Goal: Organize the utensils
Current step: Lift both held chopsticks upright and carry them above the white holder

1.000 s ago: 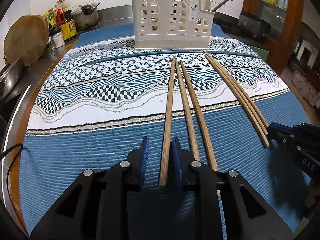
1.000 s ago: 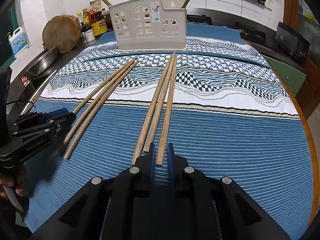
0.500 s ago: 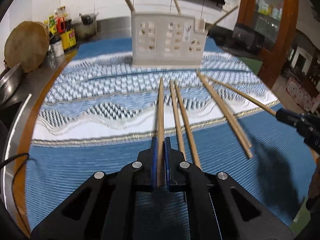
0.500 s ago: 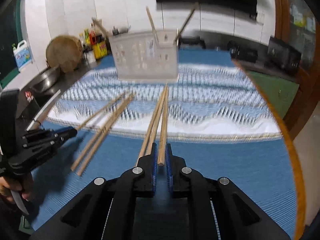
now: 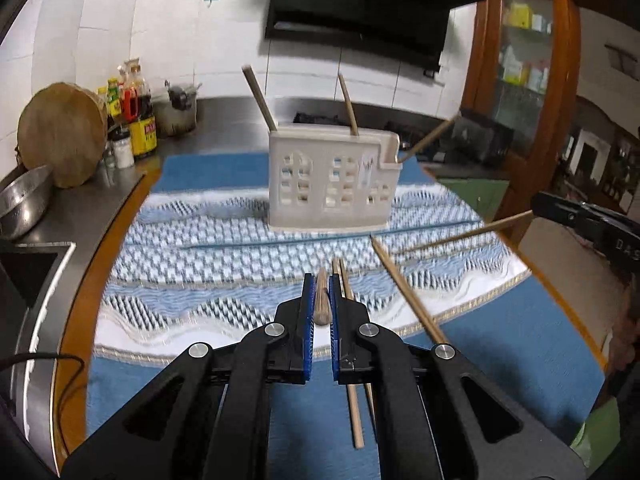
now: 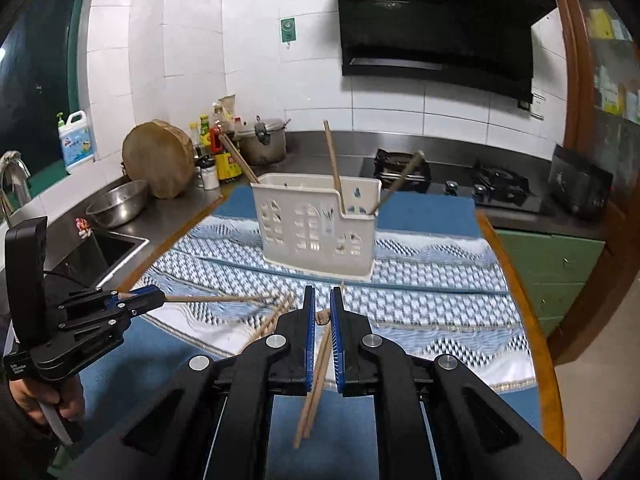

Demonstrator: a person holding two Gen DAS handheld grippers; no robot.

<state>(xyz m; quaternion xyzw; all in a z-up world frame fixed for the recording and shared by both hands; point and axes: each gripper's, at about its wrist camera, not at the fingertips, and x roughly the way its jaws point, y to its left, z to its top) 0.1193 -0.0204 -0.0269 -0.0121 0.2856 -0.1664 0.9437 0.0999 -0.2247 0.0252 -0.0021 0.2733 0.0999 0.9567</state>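
My left gripper is shut on a wooden chopstick, lifted off the cloth and seen end-on between the blue pads. In the right wrist view the same left gripper holds that chopstick out level. My right gripper is shut on another chopstick, also raised. From the left wrist view this right gripper carries its chopstick pointing left. The white utensil holder stands ahead with three chopsticks leaning in it. Loose chopsticks lie on the patterned cloth below.
A blue-and-white cloth covers the round wooden table. On the counter at the left are a round chopping block, sauce bottles, a steel bowl and a sink. A gas hob sits behind, a wooden cabinet at the right.
The left jaws closed on a chopstick that lay between them. Both grippers then rose from the cloth, each carrying one chopstick, and the views tilted up toward the holder.
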